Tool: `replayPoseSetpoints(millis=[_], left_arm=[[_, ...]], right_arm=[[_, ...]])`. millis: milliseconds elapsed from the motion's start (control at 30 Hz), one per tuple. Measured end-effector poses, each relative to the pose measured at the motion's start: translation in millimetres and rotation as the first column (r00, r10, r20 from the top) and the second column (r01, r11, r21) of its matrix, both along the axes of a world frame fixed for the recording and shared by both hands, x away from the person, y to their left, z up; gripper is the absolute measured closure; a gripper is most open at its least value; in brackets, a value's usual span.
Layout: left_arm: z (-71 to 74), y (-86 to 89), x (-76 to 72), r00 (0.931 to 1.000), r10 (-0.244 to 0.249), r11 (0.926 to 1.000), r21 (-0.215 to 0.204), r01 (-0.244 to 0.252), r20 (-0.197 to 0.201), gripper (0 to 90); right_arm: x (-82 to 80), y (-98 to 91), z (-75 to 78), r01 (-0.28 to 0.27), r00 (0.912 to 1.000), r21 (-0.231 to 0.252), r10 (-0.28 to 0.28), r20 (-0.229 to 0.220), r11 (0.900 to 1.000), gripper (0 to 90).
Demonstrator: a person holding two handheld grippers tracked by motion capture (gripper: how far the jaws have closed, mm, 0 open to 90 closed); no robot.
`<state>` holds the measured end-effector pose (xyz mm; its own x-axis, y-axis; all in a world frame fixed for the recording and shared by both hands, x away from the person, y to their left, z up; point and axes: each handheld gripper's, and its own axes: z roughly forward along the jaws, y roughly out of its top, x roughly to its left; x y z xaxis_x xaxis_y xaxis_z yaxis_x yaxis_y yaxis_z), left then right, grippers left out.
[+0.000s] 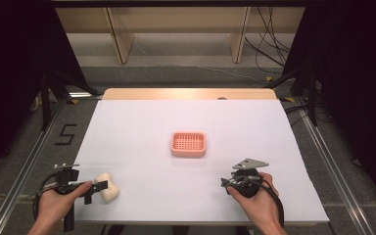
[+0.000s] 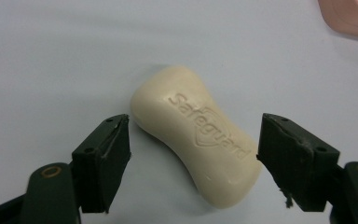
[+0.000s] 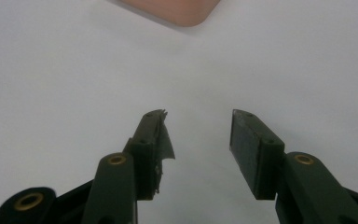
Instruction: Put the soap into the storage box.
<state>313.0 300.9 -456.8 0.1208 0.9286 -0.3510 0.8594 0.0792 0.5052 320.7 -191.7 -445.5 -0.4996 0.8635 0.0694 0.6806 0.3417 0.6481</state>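
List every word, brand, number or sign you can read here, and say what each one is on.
"Safeguard", embossed along the top face of the cream soap bar, with a shield outline pressed in behind the letters.
"5", marked in black on the grey floor left of the table.
The pink soap dish bears no readable text.

Lying on the table (image 1: 142, 122) near its front left corner: the soap bar (image 1: 106, 187), between the left gripper (image 1: 94, 189) jaws, untouched. Sitting mid-table, farther back: the soap dish (image 1: 188, 144). Resting front right: the right gripper (image 1: 231, 182).
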Motion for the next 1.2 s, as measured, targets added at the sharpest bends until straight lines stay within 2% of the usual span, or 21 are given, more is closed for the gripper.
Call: replayPoseSetpoints(millis=[133, 200, 233, 267, 300, 333, 367, 433, 467, 500, 667, 867, 933, 967, 1033, 1100, 1133, 1167, 1200], left_arm=[[0.4, -2.3, 3.6, 0.9999, 0.014, 0.9999, 0.005, -0.014, 0.0, 23.8], [2.3, -1.1, 6.8, 0.9996, 0.008, 1.0, -0.002, -0.008, -0.026, 23.8], [4.1, -1.0, 10.2, 0.9991, 0.022, 0.9998, -0.003, -0.022, -0.037, 23.6], [4.1, -1.0, 10.2, 0.9991, 0.022, 0.9998, -0.003, -0.022, -0.037, 23.6], [6.7, 0.5, 14.1, 0.998, 0.002, 0.9999, -0.014, -0.003, -0.063, 23.5], [6.7, 0.5, 14.1, 0.998, 0.002, 0.9999, -0.014, -0.003, -0.063, 23.4], [8.9, 1.9, 18.1, 0.9965, -0.005, 0.9994, -0.033, 0.002, -0.083, 23.4], [10.1, 2.5, 20.0, 0.996, -0.001, 0.9994, -0.033, -0.002, -0.089, 23.1], [11.4, 3.4, 23.5, 0.9946, -0.002, 0.9999, -0.014, 0.0, -0.103, 23.0], [11.7, 4.0, 25.2, 0.9937, -0.004, 0.9999, -0.012, 0.003, -0.112, 22.9], [11.6, -0.2, 30.5, 0.9898, -0.003, 0.9999, -0.013, 0.001, -0.143, 22.2], [10.5, -6.0, 33.6, 0.9878, 0.003, 0.9999, 0.015, 0.0, -0.156, 21.0], [8.5, -8.4, 35.1, 0.9844, -0.009, 0.9996, 0.024, 0.014, -0.176, 21.1], [7.7, -9.6, 35.6, 0.9839, -0.009, 0.9994, 0.03, 0.015, -0.178, 21.1], [5.8, -11.4, 37.0, 0.9823, -0.013, 0.9995, 0.024, 0.018, -0.187, 21.5], [4.1, -12.3, 38.1, 0.9822, -0.009, 0.9989, 0.044, 0.018, -0.187, 21.4], [3.6, -11.8, 39.0, 0.9805, -0.018, 0.9986, 0.046, 0.027, -0.196, 21.6], [2.5, -13.2, 39.1, 0.9828, 0.005, 0.9984, 0.055, 0.006, -0.185, 21.6], [2.2, -12.6, 39.4, 0.9817, 0.002, 0.9984, 0.057, 0.009, -0.19, 22.0]], right_arm=[[0.4, -1.5, -0.3, -0.003, 1.0, 0.011, 0.003, -0.004, 0.9999, 55.4], [0.0, -2.2, 0.1, 0.002, 1.0, 0.01, -0.002, 0.001, 1.0, 55.4], [-0.7, -2.4, 1.1, 0.008, 1.0, 0.003, -0.008, 0.002, 1.0, 55.4], [-0.7, -2.4, 1.1, 0.008, 1.0, 0.003, -0.008, 0.002, 1.0, 55.4], [-1.0, -1.9, 1.5, 0.01, 0.9999, 0.003, -0.01, 0.0, 0.9999, 55.4], [-1.0, -1.9, 1.5, 0.01, 0.9999, 0.003, -0.01, 0.0, 0.9999, 55.4], [-0.9, -1.5, 1.7, 0.006, 1.0, -0.001, -0.006, 0.005, 1.0, 55.4], [-1.4, -0.3, 1.7, 0.008, 1.0, 0.003, -0.008, -0.001, 1.0, 55.4], [-2.3, 1.2, 1.4, 0.018, 0.9998, 0.018, -0.018, -0.013, 0.9997, 55.3], [-0.9, -0.5, 1.3, 0.0, 1.0, 0.002, 0.0, 0.0, 1.0, 55.3], [-0.4, -0.2, 0.5, 0.001, 1.0, 0.003, -0.001, -0.004, 1.0, 55.3], [-1.2, 0.9, 0.3, -0.003, 1.0, 0.006, 0.003, -0.009, 1.0, 55.1], [-1.1, 1.4, 0.1, -0.007, 0.9999, 0.003, 0.007, -0.013, 1.0, 55.0], [-1.1, 1.4, -0.2, -0.007, 1.0, 0.002, 0.007, -0.001, 1.0, 55.0], [-1.0, 1.7, -0.4, -0.008, 1.0, -0.001, 0.008, 0.001, 1.0, 55.0], [-1.0, 1.5, -0.5, -0.011, 0.9999, 0.0, 0.011, -0.002, 0.9999, 55.0], [-2.2, 3.1, -0.3, 0.003, 0.9998, 0.01, -0.003, -0.021, 0.9999, 55.0], [-0.9, 1.9, -0.8, -0.013, 0.9999, 0.0, 0.013, -0.008, 0.9999, 55.0], [-1.0, 2.3, -1.0, -0.015, 0.9998, 0.0, 0.014, -0.011, 0.9999, 54.9]])
